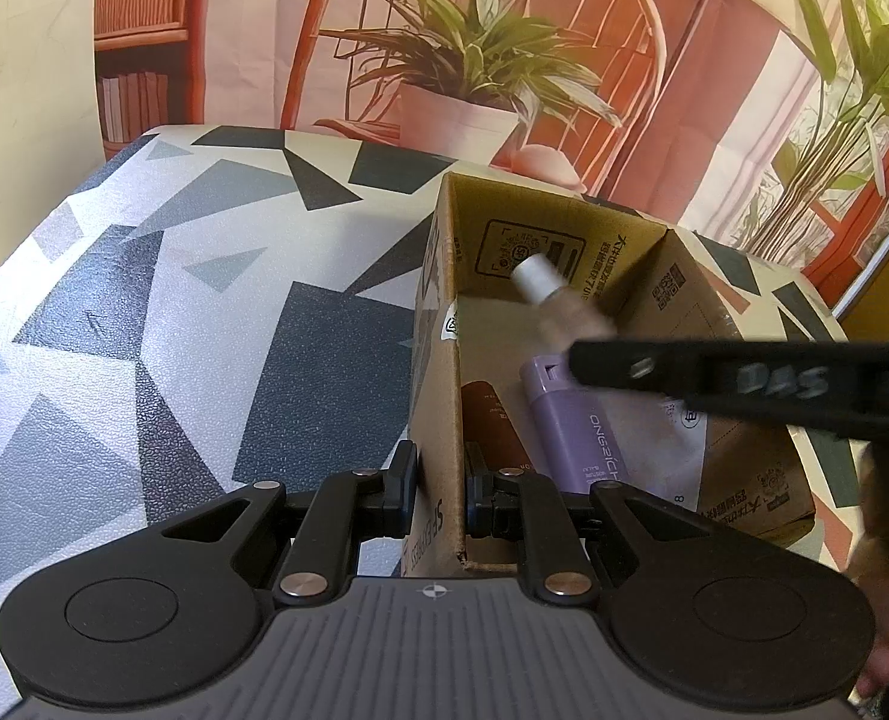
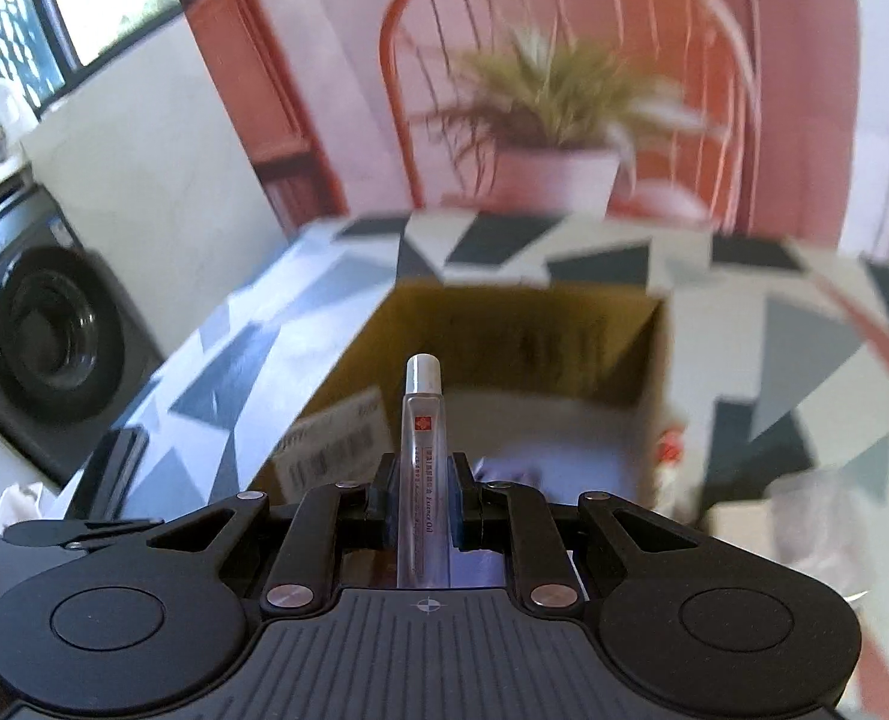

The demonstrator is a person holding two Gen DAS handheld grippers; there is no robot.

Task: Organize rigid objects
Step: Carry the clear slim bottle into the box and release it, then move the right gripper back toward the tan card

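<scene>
The clear tube (image 2: 423, 468) with a white cap stands between the two pads of the right hand-held gripper (image 2: 423, 498), pinched at its lower half, with the capped end pointing forward past the fingertips. It hangs over the open cardboard box (image 2: 654, 372), above the near part of its opening (the surroundings are blurred in the right wrist view). From the left wrist view the same tube (image 1: 555, 294) juts out of the right hand-held gripper (image 1: 588, 360), tilted, over the inside of the box (image 1: 564, 222).

On the box floor lie a purple bottle (image 1: 570, 426) and, just beside it against the left wall, a dark brown bottle (image 1: 495, 426); whether the two touch I cannot tell.

The left hand-held gripper (image 1: 438, 492) is clamped narrow on the box's left wall, one pad outside and one inside.

The box sits on a bench (image 1: 204, 312) covered in grey, white and dark triangles.
</scene>
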